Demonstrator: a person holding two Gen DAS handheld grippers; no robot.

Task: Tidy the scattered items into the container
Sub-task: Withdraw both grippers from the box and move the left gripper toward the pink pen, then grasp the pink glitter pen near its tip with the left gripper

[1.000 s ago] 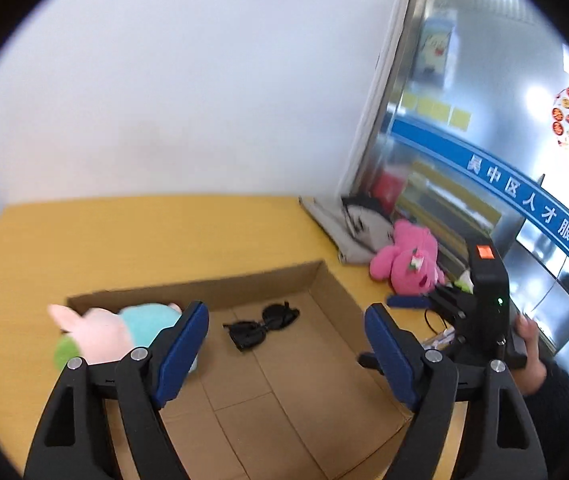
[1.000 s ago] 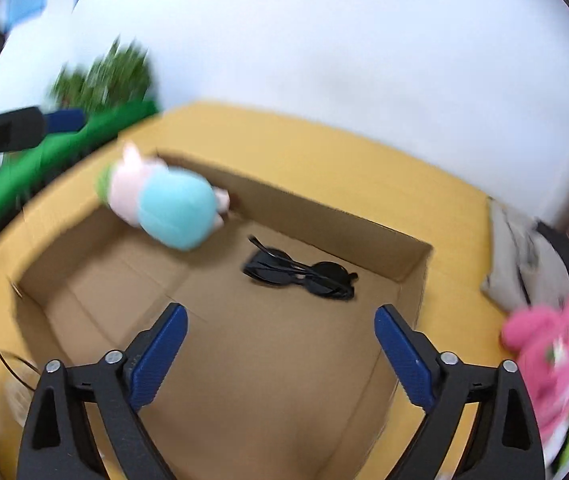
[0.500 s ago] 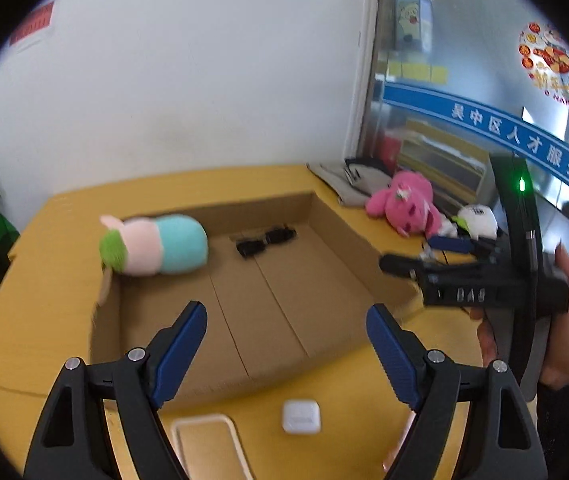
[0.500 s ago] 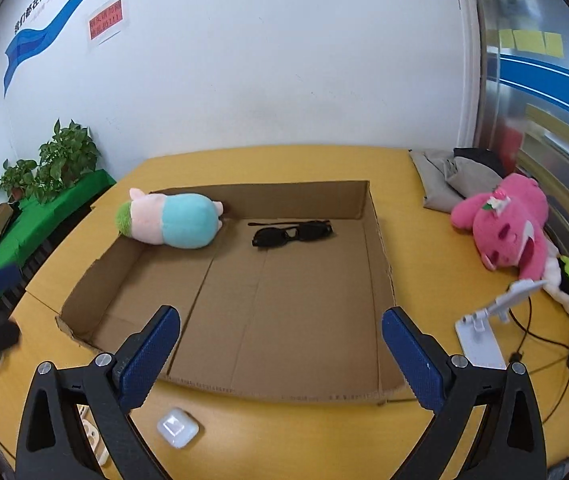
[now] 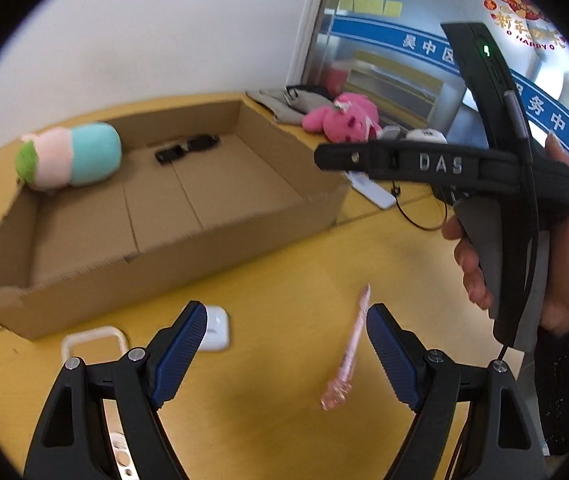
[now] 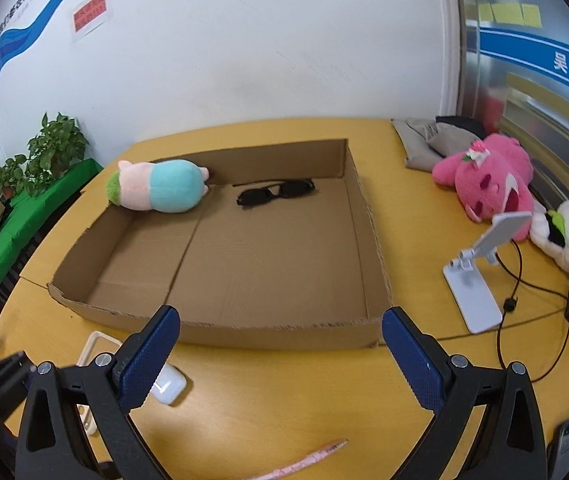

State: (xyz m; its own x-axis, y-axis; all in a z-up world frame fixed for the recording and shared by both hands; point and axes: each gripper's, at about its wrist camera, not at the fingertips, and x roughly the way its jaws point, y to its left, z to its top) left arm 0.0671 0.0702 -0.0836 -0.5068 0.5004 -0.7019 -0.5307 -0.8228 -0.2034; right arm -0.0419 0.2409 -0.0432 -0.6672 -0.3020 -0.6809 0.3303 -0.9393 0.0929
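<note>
Left gripper (image 5: 286,346) has descended from above the cardboard box (image 5: 164,240) toward the pink pen (image 5: 350,354) at 3 o'clock; both grippers' jaws gape, empty, including right gripper (image 6: 280,354).

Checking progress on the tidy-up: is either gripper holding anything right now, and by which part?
Nothing is held. The left gripper and right gripper are both open and empty above the table.

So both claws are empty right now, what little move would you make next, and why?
Probably lower the open left claw onto the pink pen, which lies loose on the table just ahead of its right finger. The cardboard box already holds the plush toy and sunglasses.
</note>
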